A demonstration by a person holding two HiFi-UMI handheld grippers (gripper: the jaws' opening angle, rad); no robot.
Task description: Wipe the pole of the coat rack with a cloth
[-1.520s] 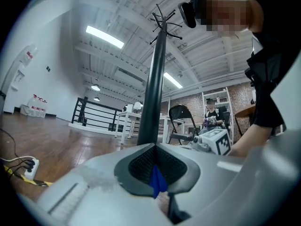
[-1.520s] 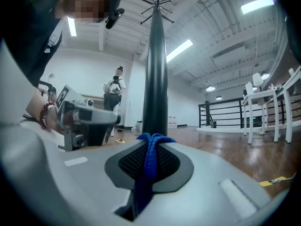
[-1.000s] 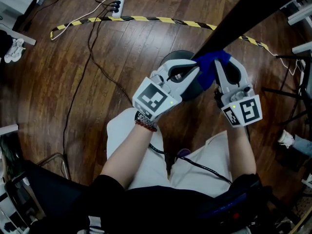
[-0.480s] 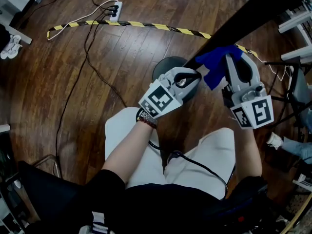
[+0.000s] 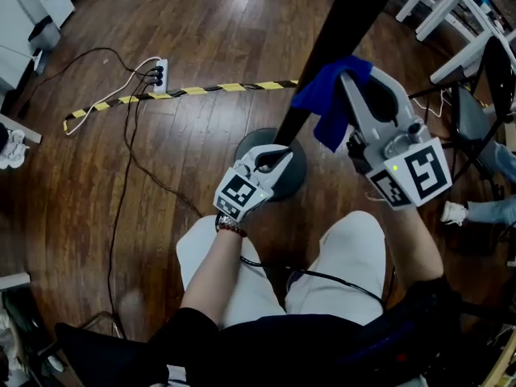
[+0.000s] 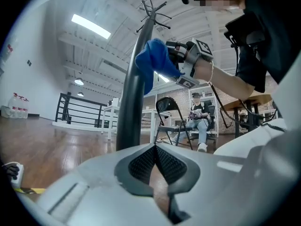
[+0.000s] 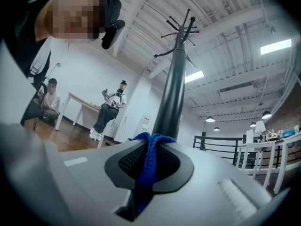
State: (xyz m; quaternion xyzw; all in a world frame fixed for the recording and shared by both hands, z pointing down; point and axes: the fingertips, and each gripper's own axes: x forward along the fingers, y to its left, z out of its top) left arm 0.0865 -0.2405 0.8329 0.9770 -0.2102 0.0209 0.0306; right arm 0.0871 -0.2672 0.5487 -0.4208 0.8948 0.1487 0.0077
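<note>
Our grippers sit at the coat rack's dark pole (image 5: pixel 339 31), above its round base (image 5: pixel 297 173): left gripper (image 5: pixel 278 153) low beside the pole, jaws together on nothing; right gripper (image 5: pixel 348 75) higher up, clamped on the blue cloth (image 5: pixel 326 99) touching the pole.

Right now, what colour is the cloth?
Blue; the cloth shows best in the head view.

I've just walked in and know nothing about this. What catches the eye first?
A bright blue cloth stands out at the head view's upper right, pinched in the right claw against the tall black coat rack pole. Below, the left claw sits shut and empty near the pole's round dark base, and yellow-and-black striped tape crosses the wooden floor.
</note>
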